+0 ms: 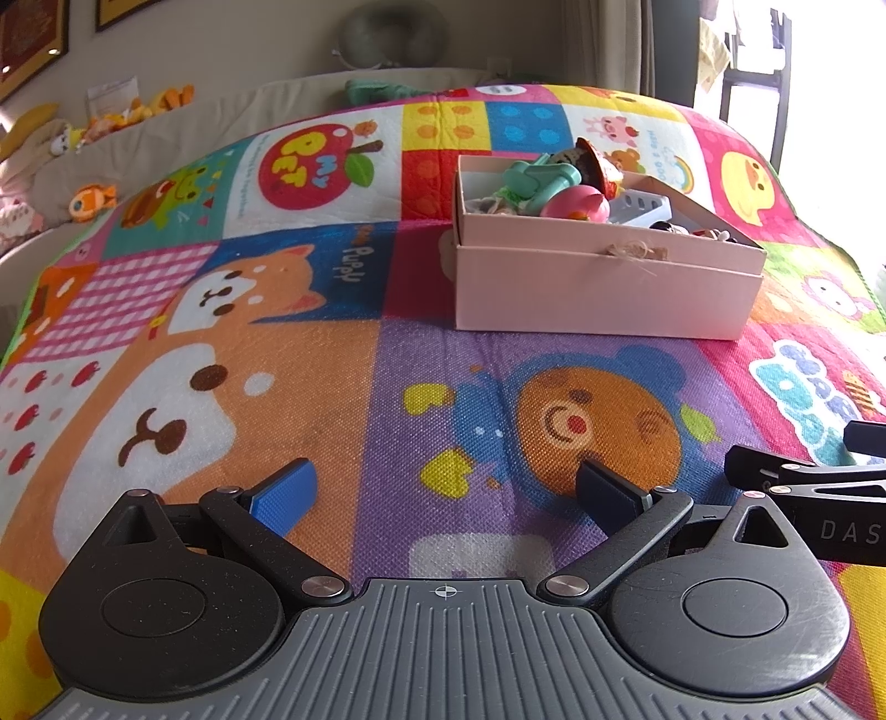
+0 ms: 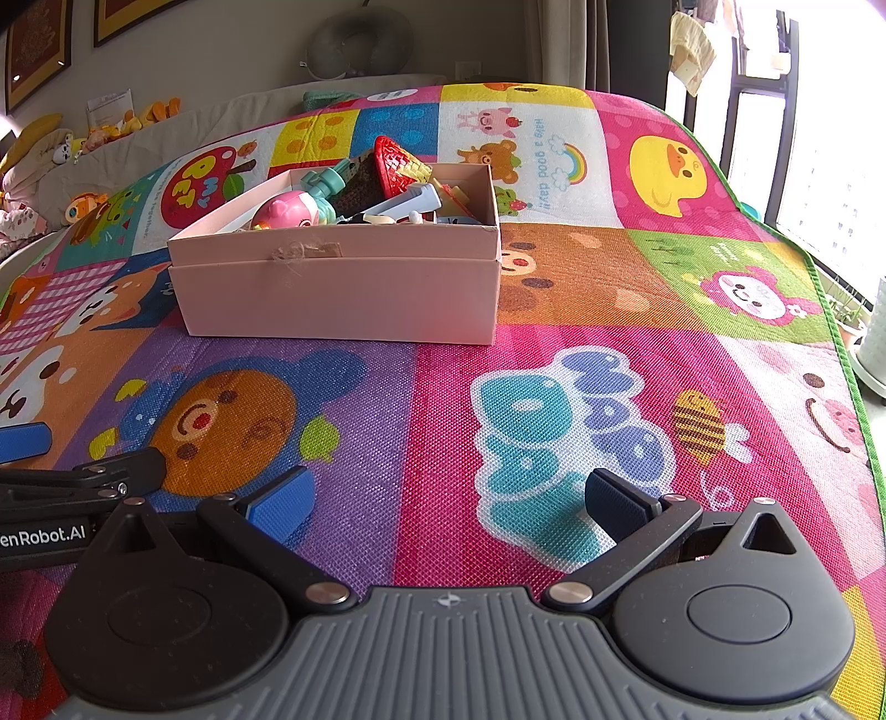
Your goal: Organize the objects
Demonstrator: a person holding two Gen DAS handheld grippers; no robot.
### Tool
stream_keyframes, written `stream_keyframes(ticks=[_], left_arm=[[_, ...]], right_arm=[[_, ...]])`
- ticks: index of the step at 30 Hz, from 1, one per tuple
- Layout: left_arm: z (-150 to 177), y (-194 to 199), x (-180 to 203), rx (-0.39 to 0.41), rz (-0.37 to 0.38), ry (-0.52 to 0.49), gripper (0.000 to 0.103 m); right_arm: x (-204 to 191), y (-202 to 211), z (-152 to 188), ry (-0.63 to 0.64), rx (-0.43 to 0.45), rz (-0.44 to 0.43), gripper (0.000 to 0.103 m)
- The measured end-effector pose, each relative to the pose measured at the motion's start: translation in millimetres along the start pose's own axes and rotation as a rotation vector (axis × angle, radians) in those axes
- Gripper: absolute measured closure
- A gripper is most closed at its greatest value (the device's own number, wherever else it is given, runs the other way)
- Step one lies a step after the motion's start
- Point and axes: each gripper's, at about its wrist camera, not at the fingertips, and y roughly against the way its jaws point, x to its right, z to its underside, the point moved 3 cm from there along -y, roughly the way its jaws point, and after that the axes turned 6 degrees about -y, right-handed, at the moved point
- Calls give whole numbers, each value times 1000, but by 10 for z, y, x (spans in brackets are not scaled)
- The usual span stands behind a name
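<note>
While both hang empty over the colourful cartoon play mat, the left gripper and right gripper stand spread wide. Ahead, the pink cardboard box already holds the toys, so organizing looks nearly finished; next likely means checking for strays.

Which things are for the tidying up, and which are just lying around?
For the job:
- pink box
- toys piled inside it
- left hand-held gripper, open
- right hand-held gripper, open

Just lying about:
- colourful play mat
- stuffed toys on the sofa
- neck pillow
- framed pictures
</note>
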Motion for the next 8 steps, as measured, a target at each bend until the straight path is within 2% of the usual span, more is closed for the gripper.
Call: stream_keyframes(ticks=[8], left_arm=[[-2,2,-2,2,4,12,1]], right_arm=[[2,0,0,0,0,0,0]])
